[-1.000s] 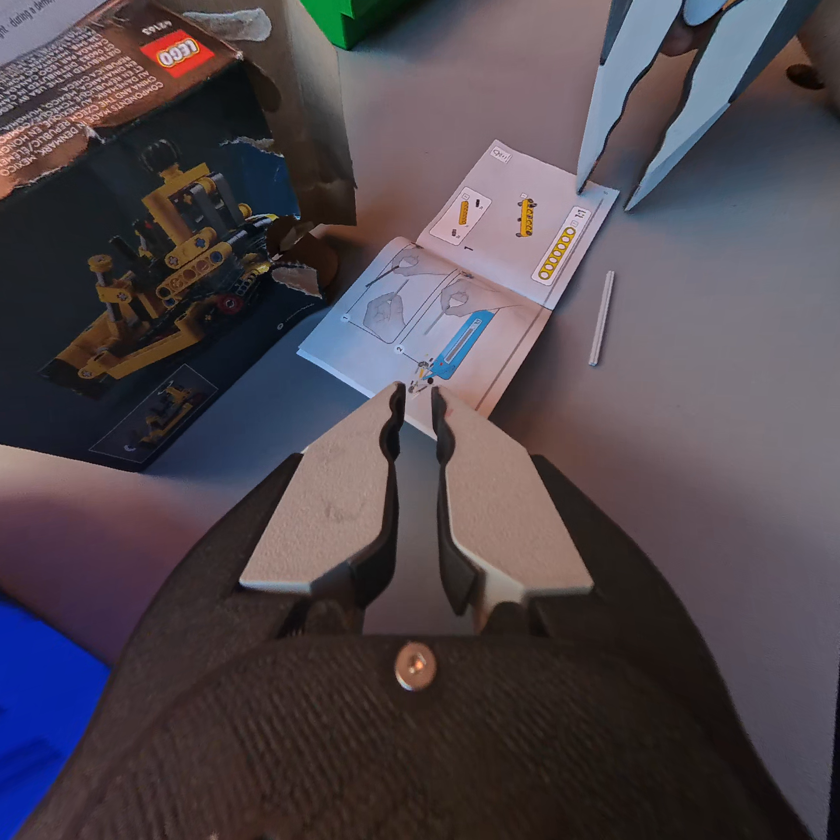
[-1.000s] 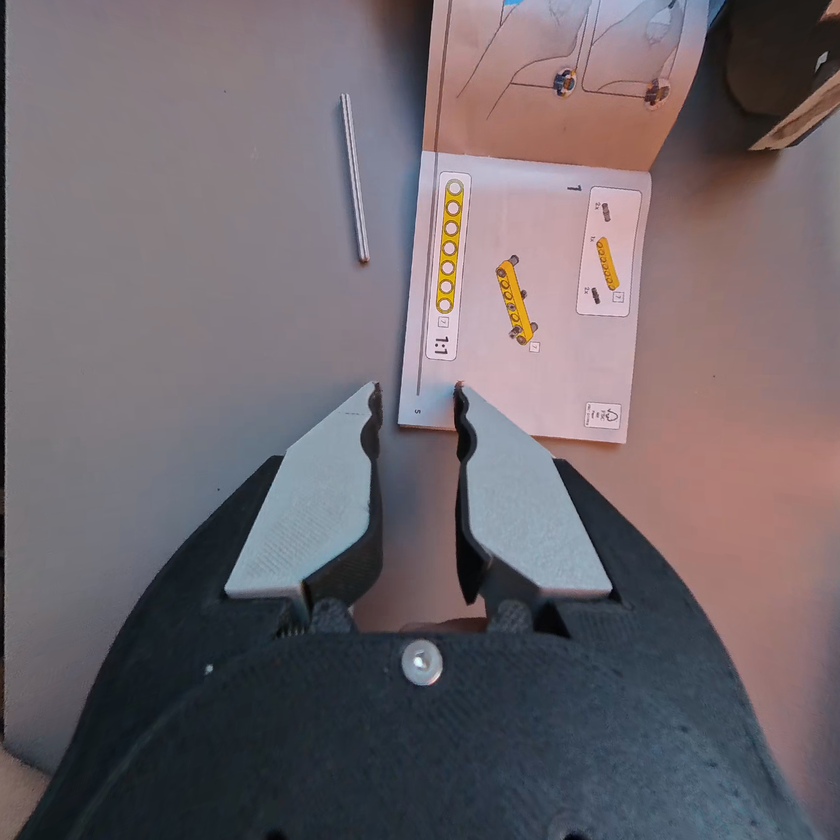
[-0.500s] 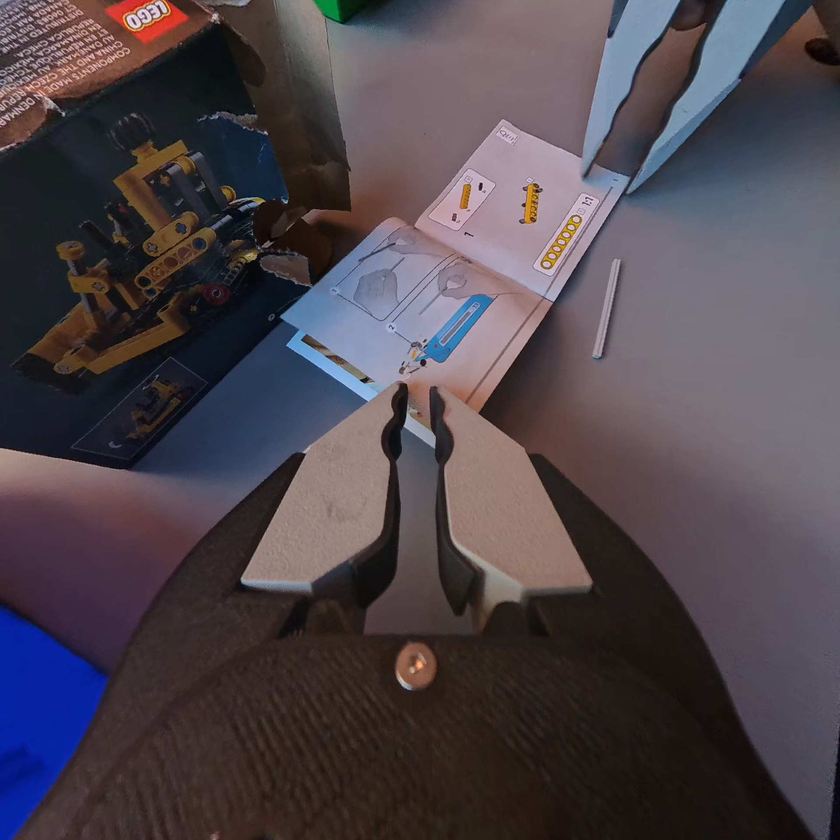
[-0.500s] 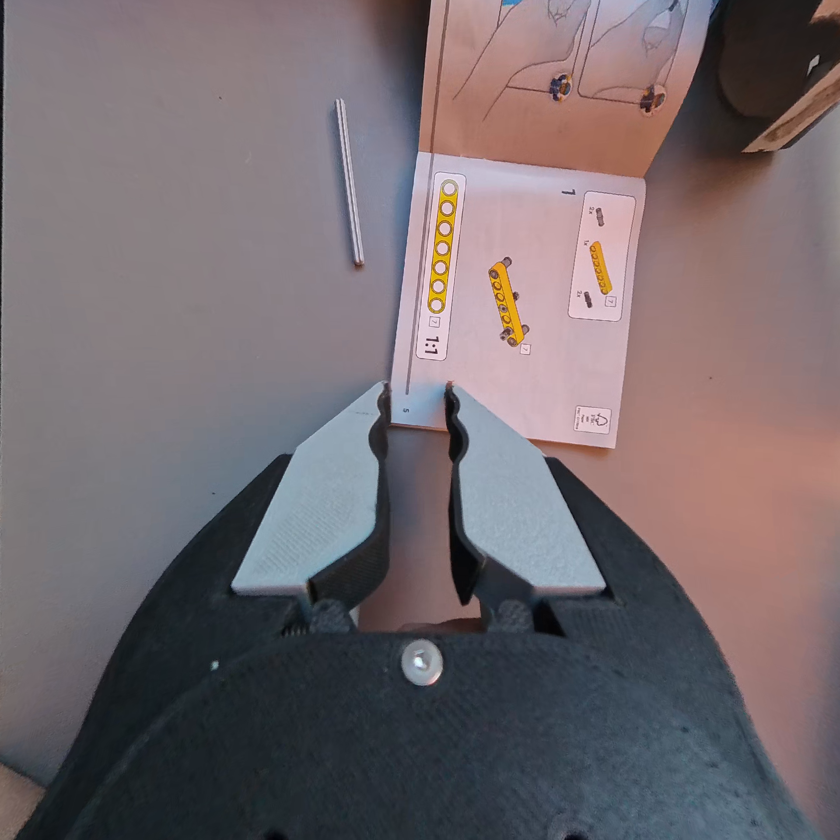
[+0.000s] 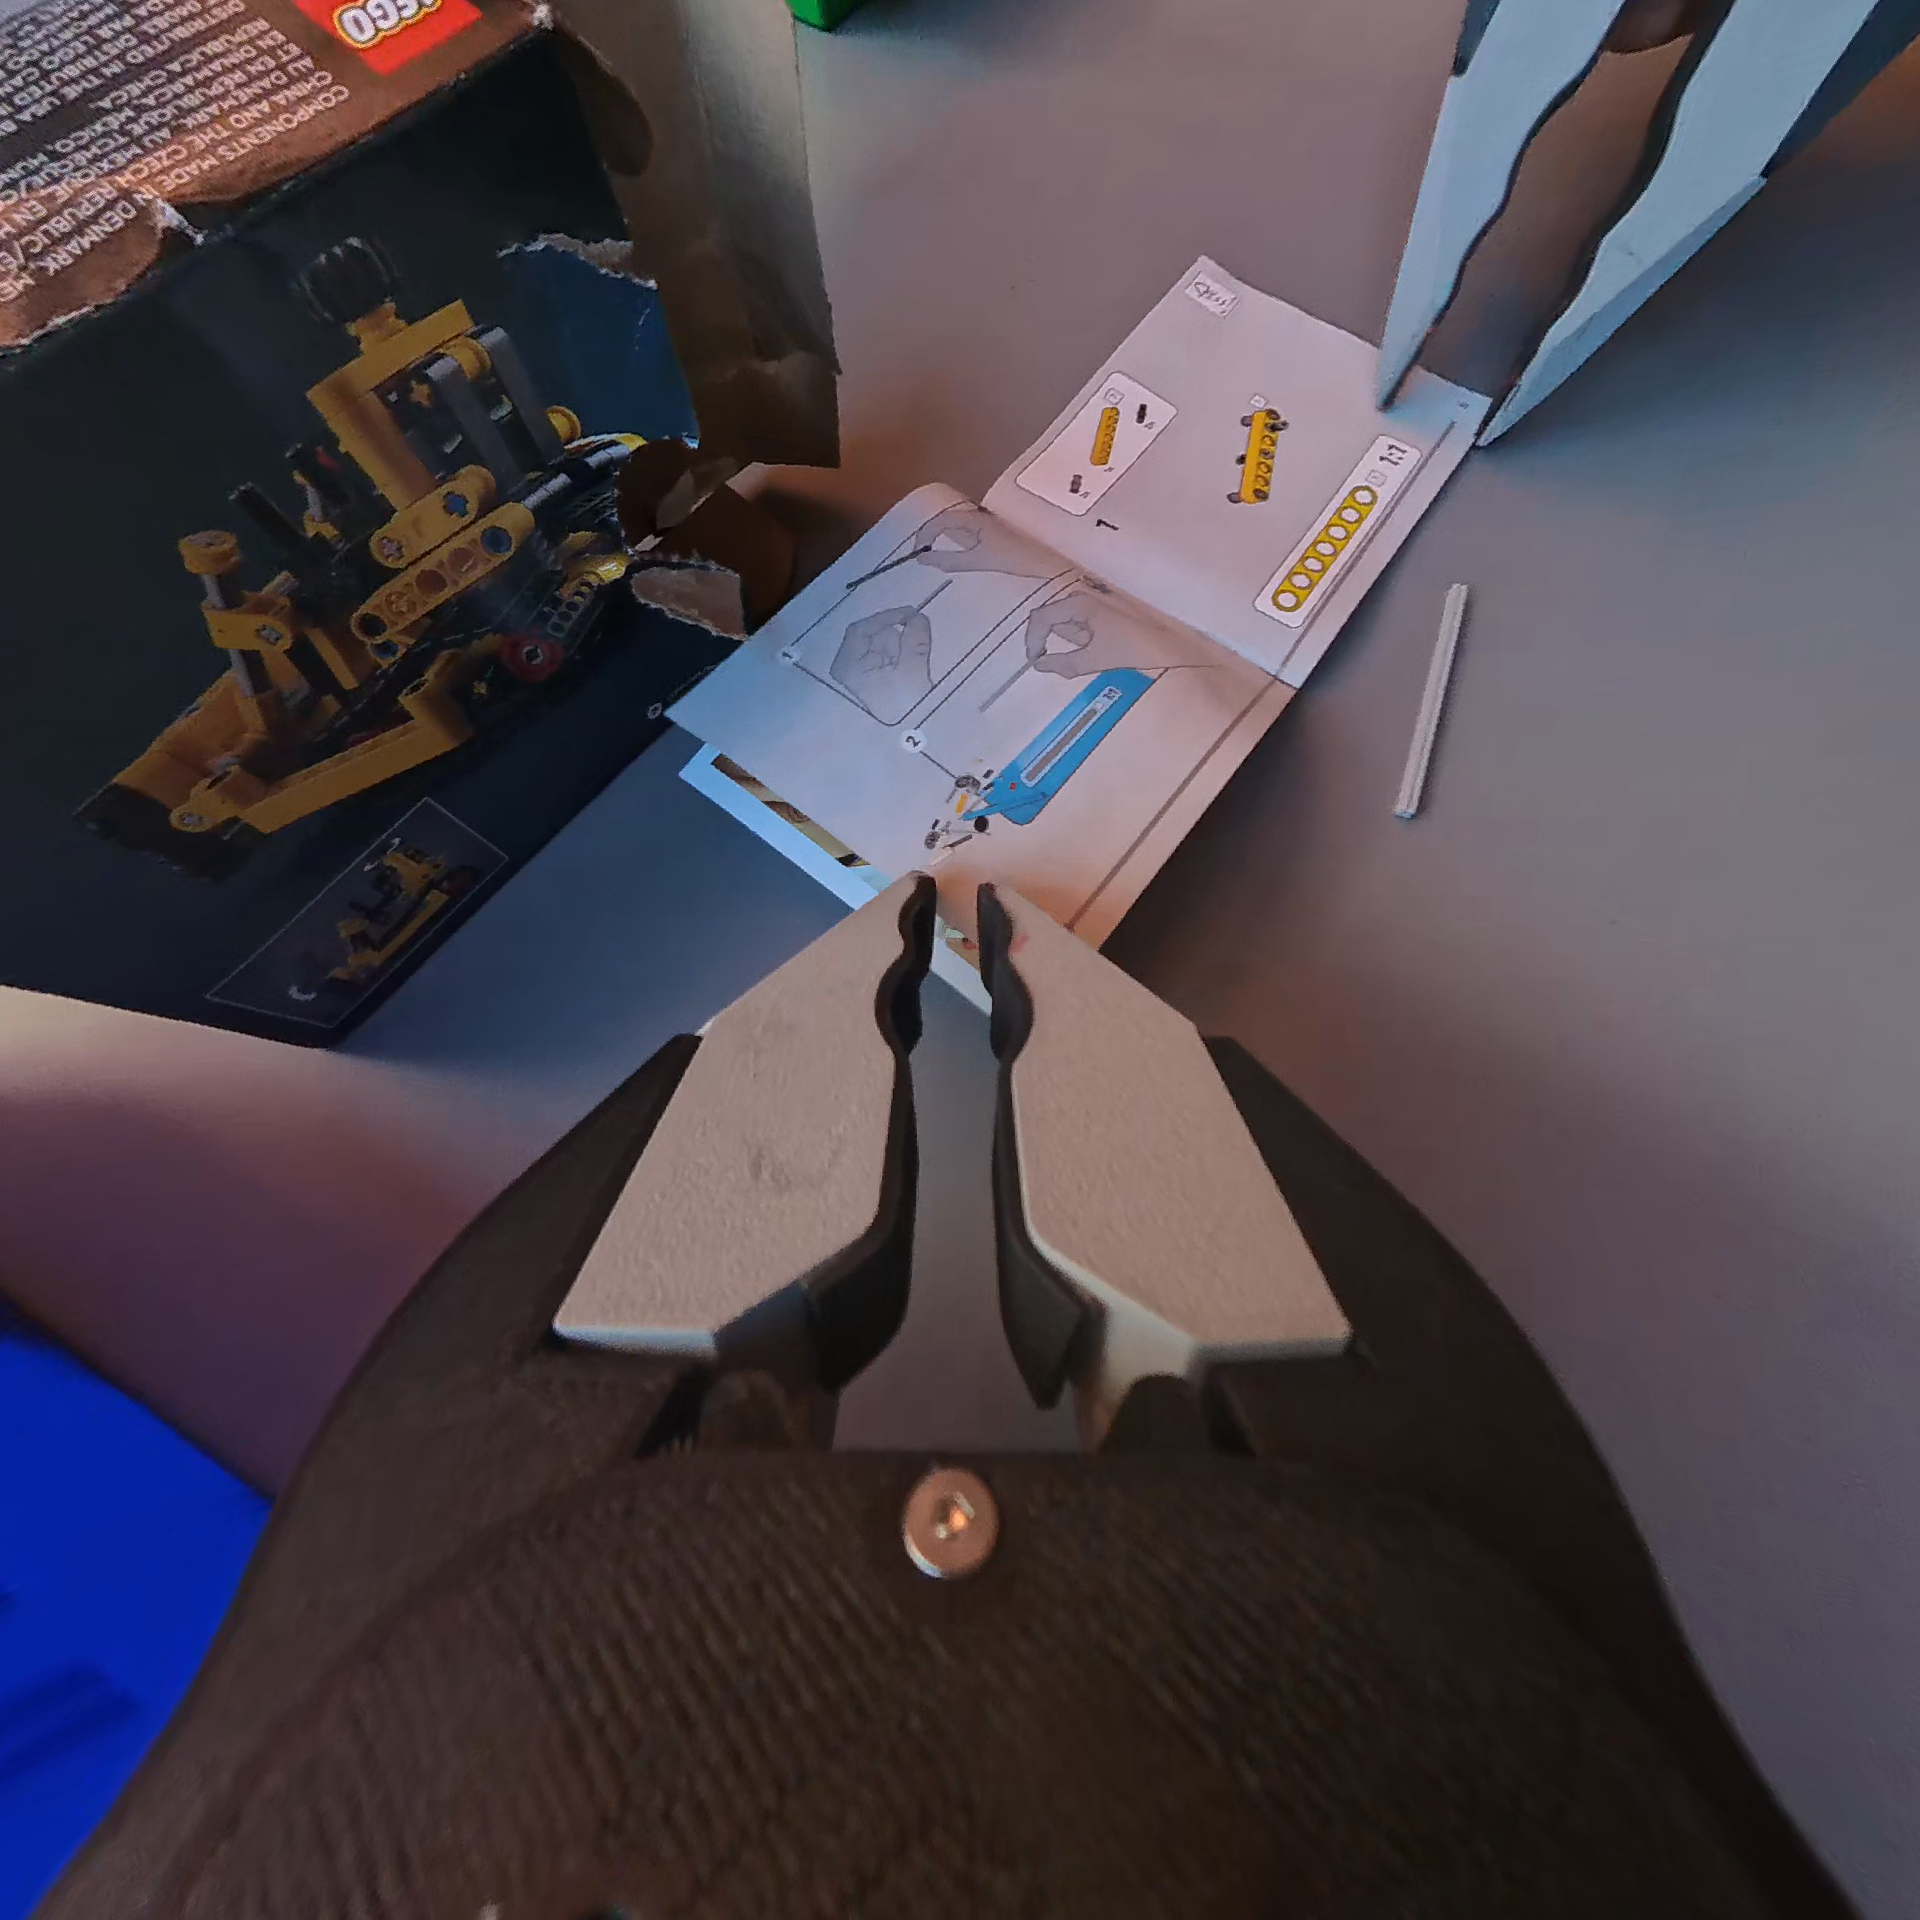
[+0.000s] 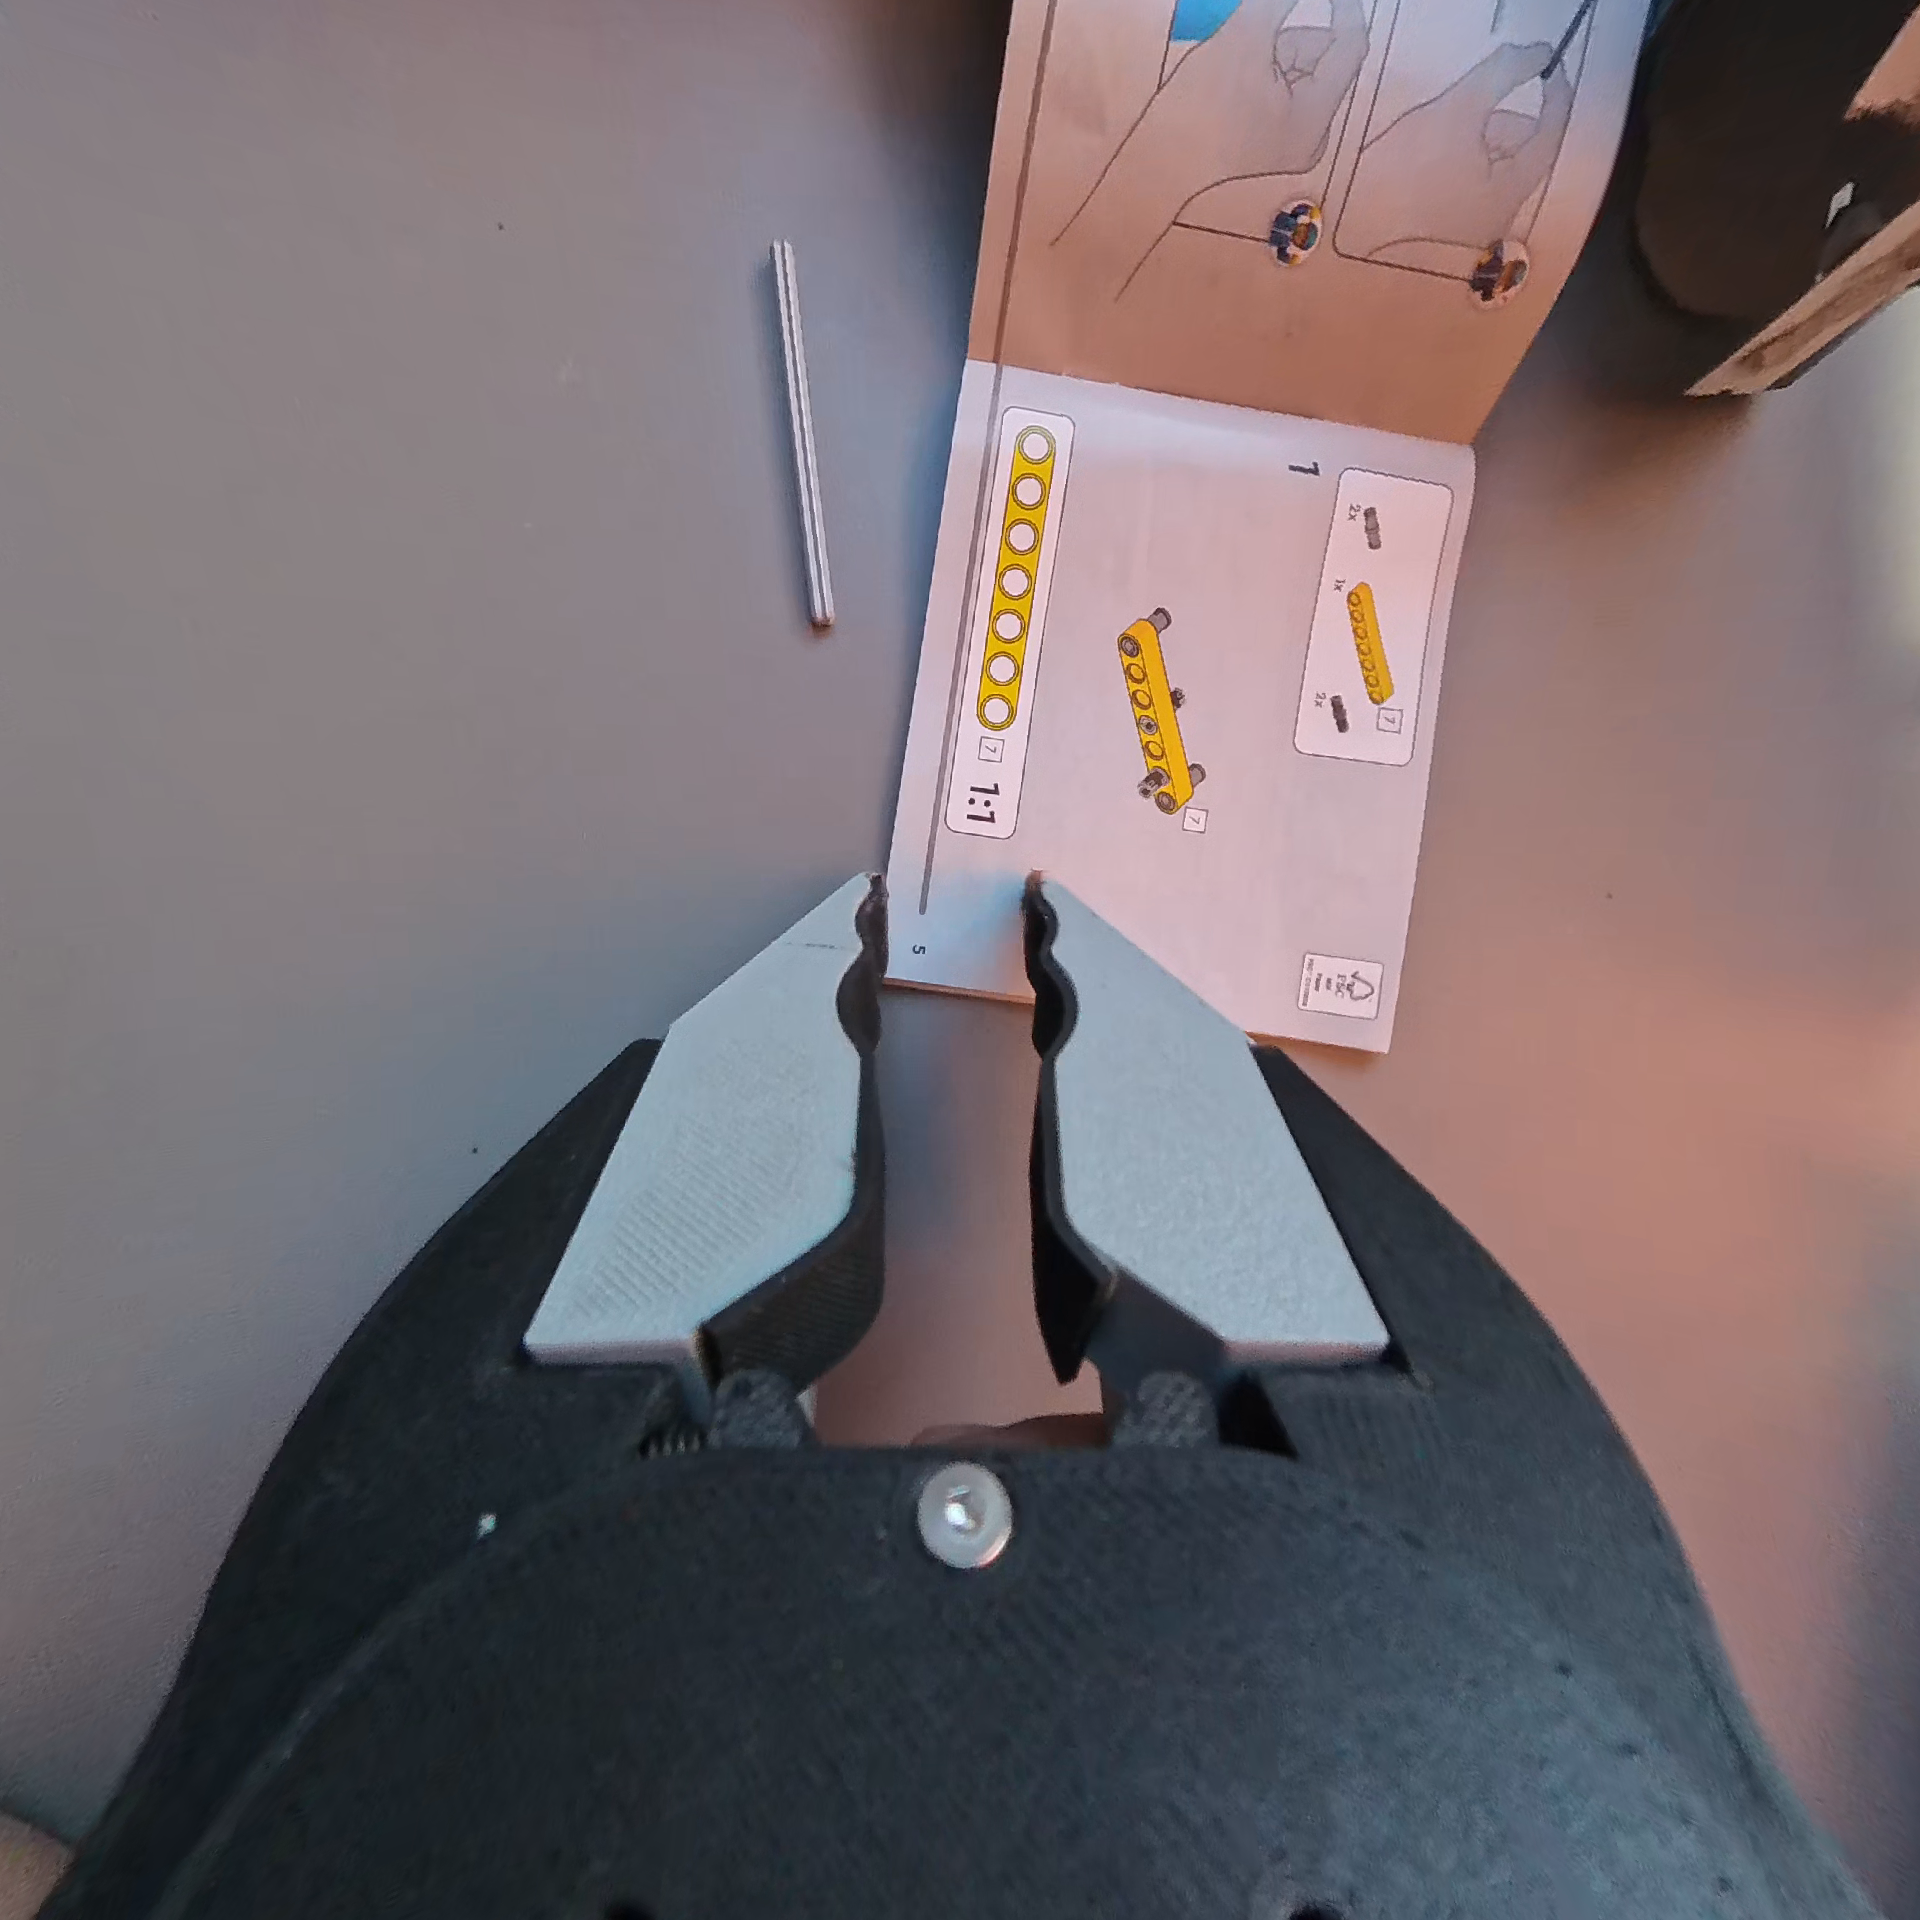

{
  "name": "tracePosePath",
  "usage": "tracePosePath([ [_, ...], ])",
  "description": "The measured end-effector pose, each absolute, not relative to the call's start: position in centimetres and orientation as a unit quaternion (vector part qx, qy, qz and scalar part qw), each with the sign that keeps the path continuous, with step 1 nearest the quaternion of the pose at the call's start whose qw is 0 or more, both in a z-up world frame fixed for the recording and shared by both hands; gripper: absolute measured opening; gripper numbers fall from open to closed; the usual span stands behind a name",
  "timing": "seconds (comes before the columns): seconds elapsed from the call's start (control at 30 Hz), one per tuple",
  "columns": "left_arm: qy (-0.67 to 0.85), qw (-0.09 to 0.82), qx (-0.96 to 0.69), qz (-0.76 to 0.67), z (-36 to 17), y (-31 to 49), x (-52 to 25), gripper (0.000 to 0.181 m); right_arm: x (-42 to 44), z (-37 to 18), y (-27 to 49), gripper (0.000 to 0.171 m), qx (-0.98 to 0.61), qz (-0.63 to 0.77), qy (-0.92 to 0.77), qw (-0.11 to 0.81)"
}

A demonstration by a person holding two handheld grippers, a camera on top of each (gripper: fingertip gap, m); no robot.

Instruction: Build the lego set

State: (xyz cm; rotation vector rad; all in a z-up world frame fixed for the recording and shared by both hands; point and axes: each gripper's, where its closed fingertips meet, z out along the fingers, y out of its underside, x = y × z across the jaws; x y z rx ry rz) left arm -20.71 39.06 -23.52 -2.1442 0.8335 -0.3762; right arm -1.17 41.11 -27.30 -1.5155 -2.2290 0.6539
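The open instruction booklet (image 5: pixel 1091 644) lies on the grey table (image 5: pixel 1558 1143), next to the torn set box (image 5: pixel 312 582) with its yellow bulldozer picture. My left gripper (image 5: pixel 954 894) is at the booklet's near corner, its jaws a narrow gap apart, with a lower page showing under the tips. My right gripper (image 5: pixel 1439 416) is open at the far corner. In the right wrist view the right gripper (image 6: pixel 954 883) straddles the corner of the booklet (image 6: pixel 1143 644). A thin grey axle (image 5: pixel 1432 707) lies loose beside the booklet and also shows in the right wrist view (image 6: pixel 802 436).
A green object (image 5: pixel 821 10) sits at the far edge and a blue one (image 5: pixel 83 1558) at the near left. A pale pinkish shape (image 5: pixel 208 1143) lies left of my left gripper. Bare table (image 6: pixel 364 727) lies around the axle. My hands' fingertips stand some 20 cm from each other. It is some 9 cm from my right tips to the thin grey axle (image 5: pixel 1432 707). It is also in sight in the right wrist view (image 6: pixel 801 388).
My left gripper's jaws have narrowed and a lower page now shows beneath the top pages. My right gripper has slid onto the far page corner and its gap has narrowed a little.
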Motion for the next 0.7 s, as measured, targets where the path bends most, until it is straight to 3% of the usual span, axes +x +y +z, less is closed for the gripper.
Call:
tracePosePath([
  [0.2,0.328,0.396,-0.845,-0.149,-23.4,39.0,-20.7,0.004,-1.2,-27.3,41.0,0.020,-0.538,0.237,-0.788,0.181],
  [0.37,0.330,0.397,-0.843,-0.148,-23.3,39.0,-20.7,0.004,-1.4,-27.3,41.1,0.007,-0.539,0.240,-0.787,0.183],
  [0.7,0.341,0.410,-0.832,-0.156,-22.3,38.7,-20.4,0.005,-1.8,-26.3,41.2,0.019,-0.536,0.256,-0.779,0.203],
])
